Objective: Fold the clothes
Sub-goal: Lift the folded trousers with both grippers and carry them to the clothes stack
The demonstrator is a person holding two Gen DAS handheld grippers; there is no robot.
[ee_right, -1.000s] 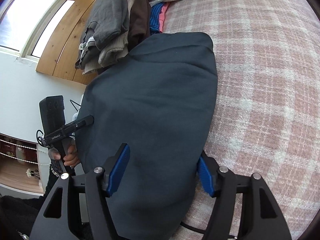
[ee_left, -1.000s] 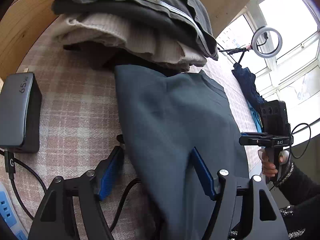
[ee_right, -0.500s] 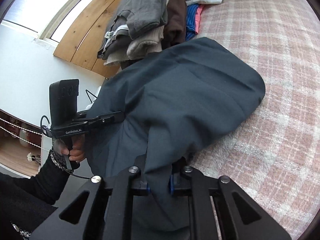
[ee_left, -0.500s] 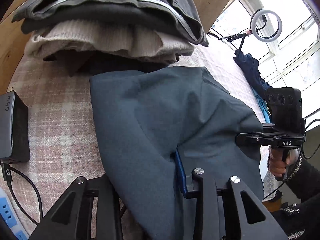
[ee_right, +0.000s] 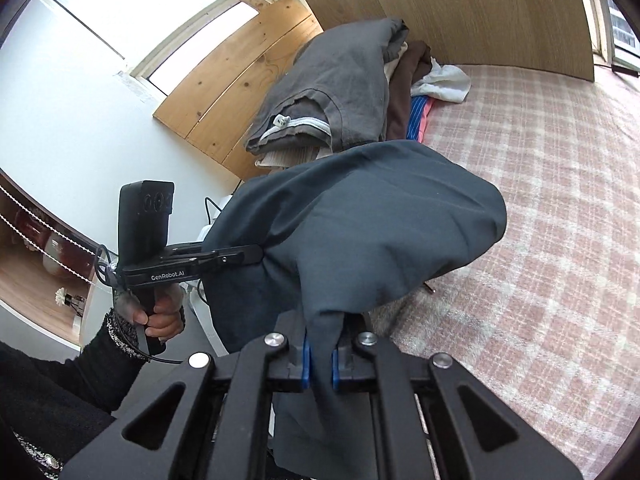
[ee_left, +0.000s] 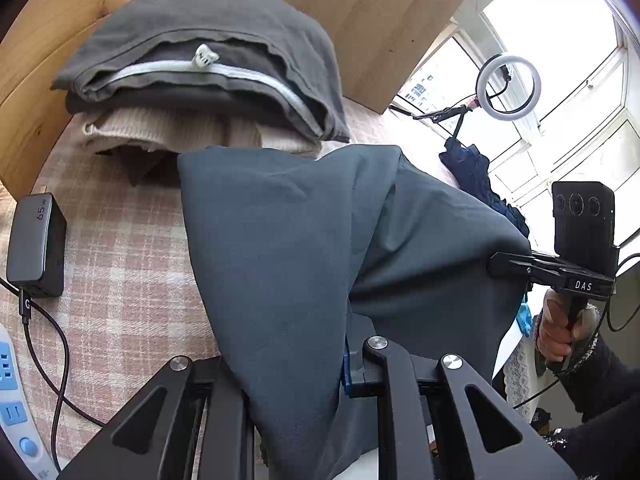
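Observation:
A dark slate-blue garment (ee_left: 280,240) hangs between both grippers, its far end resting on the pink plaid bed cover (ee_left: 116,248). My left gripper (ee_left: 296,368) is shut on the garment's near edge; cloth hides one finger. In the right wrist view the same garment (ee_right: 380,232) bulges upward, and my right gripper (ee_right: 319,364) is shut on a bunched fold of it between blue pads. The opposite gripper shows in each view: the right one (ee_left: 496,266) and the left one (ee_right: 256,254), each held by a hand and buried in cloth.
A stack of folded clothes (ee_left: 208,76) lies against the wooden headboard (ee_left: 360,12). A black charger (ee_left: 36,244) with cable and a white power strip (ee_left: 12,396) lie at the left. A ring light (ee_left: 508,86) stands by the window. Bare plaid cover (ee_right: 560,240) spreads right.
Both grippers went from open around the garment's near edge to shut on it, then rose, lifting that edge off the bed so the cloth now hangs and bulges.

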